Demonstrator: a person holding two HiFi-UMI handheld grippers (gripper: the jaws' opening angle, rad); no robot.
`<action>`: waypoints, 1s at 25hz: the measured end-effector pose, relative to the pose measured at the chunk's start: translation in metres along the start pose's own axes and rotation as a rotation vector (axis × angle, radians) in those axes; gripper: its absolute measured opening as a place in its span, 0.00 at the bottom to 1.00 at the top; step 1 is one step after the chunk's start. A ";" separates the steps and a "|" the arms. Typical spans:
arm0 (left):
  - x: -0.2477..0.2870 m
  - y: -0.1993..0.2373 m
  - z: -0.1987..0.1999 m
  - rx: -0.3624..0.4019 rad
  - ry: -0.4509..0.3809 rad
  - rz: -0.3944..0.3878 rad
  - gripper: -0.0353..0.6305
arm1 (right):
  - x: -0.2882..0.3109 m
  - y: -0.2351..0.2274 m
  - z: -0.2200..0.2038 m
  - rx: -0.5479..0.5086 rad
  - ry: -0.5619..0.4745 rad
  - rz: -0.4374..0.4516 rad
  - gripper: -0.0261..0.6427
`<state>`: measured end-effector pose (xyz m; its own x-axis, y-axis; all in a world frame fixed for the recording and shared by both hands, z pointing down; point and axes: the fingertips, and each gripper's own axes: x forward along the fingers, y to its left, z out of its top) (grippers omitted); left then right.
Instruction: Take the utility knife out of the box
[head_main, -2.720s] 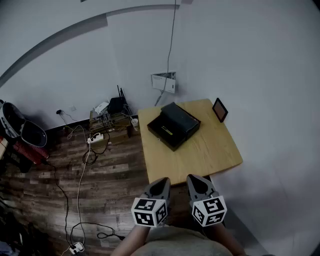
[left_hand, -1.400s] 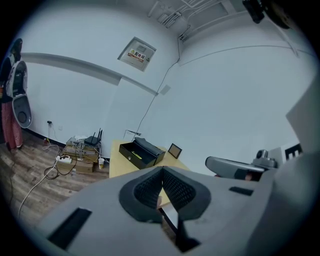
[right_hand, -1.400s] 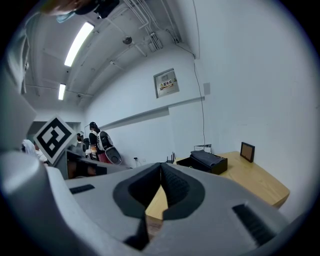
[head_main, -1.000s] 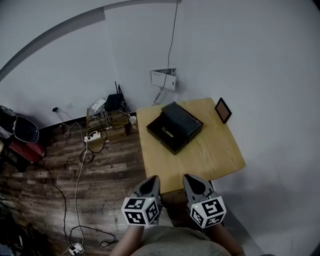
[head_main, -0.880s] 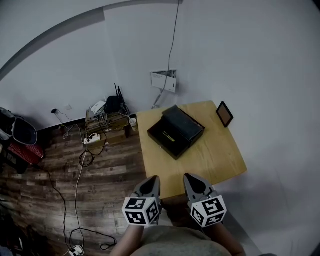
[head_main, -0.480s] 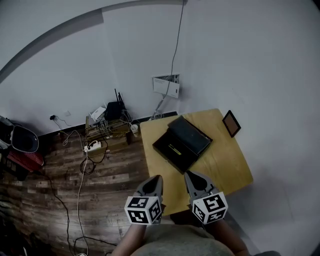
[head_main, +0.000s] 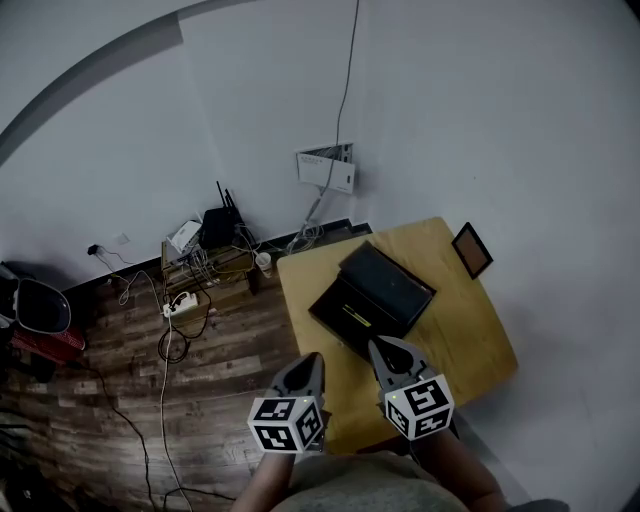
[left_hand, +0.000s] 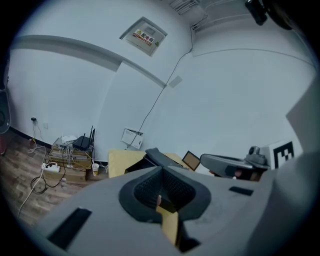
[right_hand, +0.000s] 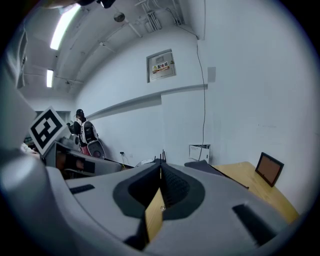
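A black box (head_main: 375, 300) lies with its lid open on the wooden table (head_main: 460, 340). A thin yellow strip in its tray looks like the utility knife (head_main: 352, 313). My left gripper (head_main: 310, 360) is shut and empty, near the table's front left edge. My right gripper (head_main: 380, 345) is shut and empty too, with its tip just short of the box's near corner. The left gripper view (left_hand: 161, 169) shows the box (left_hand: 150, 157) ahead. In the right gripper view (right_hand: 160, 165) only the box's lid (right_hand: 200, 165) shows, and the knife is hidden.
A small framed tablet (head_main: 472, 250) stands at the table's far right corner. Left of the table are a low shelf with a router (head_main: 215, 225), a paper cup (head_main: 263, 262) and cables on the wood floor. A person with a backpack (right_hand: 85, 132) stands far off.
Both grippers have moved forward toward the table together. The box now lies much closer to their tips, and the right tip reaches over the table's front edge.
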<state>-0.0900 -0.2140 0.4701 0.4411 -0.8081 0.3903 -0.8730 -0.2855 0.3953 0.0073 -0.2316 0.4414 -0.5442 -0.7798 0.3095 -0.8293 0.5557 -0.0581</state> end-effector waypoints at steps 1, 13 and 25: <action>0.004 0.004 0.000 -0.004 0.007 -0.002 0.06 | 0.008 -0.003 -0.002 -0.004 0.011 -0.003 0.04; 0.032 0.042 -0.012 -0.050 0.076 -0.012 0.06 | 0.091 -0.036 -0.043 -0.110 0.191 -0.020 0.04; 0.047 0.069 -0.031 -0.079 0.130 0.005 0.06 | 0.159 -0.058 -0.122 -0.152 0.420 0.026 0.04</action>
<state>-0.1231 -0.2553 0.5416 0.4647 -0.7344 0.4947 -0.8584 -0.2365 0.4553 -0.0154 -0.3528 0.6098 -0.4398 -0.5981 0.6700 -0.7712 0.6338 0.0596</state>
